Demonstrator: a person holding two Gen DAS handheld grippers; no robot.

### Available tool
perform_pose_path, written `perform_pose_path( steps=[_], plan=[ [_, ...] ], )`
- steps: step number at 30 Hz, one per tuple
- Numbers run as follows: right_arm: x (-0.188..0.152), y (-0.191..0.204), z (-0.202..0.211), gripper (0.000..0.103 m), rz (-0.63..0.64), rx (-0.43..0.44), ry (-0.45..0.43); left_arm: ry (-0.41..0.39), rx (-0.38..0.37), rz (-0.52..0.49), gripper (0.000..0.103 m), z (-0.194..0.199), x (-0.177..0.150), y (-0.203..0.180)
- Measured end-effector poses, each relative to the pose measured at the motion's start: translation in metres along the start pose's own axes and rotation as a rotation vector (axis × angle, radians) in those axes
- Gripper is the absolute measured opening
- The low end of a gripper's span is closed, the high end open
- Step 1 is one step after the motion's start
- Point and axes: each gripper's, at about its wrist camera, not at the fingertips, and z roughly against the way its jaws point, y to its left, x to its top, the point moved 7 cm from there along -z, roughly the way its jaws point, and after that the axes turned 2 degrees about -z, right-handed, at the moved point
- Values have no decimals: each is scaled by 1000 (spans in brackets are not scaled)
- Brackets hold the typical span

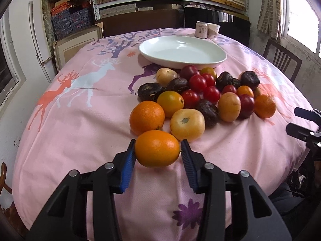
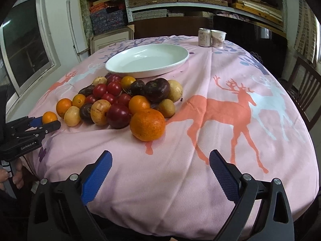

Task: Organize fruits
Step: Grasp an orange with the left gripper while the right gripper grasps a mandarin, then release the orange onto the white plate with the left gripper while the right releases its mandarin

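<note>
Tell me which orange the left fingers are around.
The small oval orange at the near edge of the pile, between the left gripper's fingers. The rounder orange just behind it sits free on the tablecloth.

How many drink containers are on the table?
2: a can and a paper cup, side by side at the far edge of the table, behind the white plate. Nothing seems to hide another.
</note>
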Motion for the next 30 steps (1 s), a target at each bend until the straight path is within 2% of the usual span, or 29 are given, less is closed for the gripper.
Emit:
perform_pose_path(
  steps=[5, 8, 10, 15, 22, 26, 30],
  plan=[
    [15, 7, -23, 82, -2, 32, 16, -7, -15, -1, 44, 9, -2, -3],
    [20, 5, -38, 59, -32, 37, 43, -1, -23, 16, 44, 8, -6, 0],
    [23, 7, -44, 47, -59, 78, 57, 3, -27, 21, 44, 6, -7, 2],
    [24, 9, -40, 46, -52, 84, 24, 5, -38, 29, 44, 3, -8, 4],
    [36, 2, -10, 46, -50, 117, -54, -34, -67, 46, 44, 13, 5, 5],
    [58, -11, 5, 46, -76, 133, -95, -52, -84, 49, 44, 15, 25, 6],
    [91, -25, 8, 46, -97, 123, -134, -61, -91, 48, 44, 7, 62, 10]
  ],
)
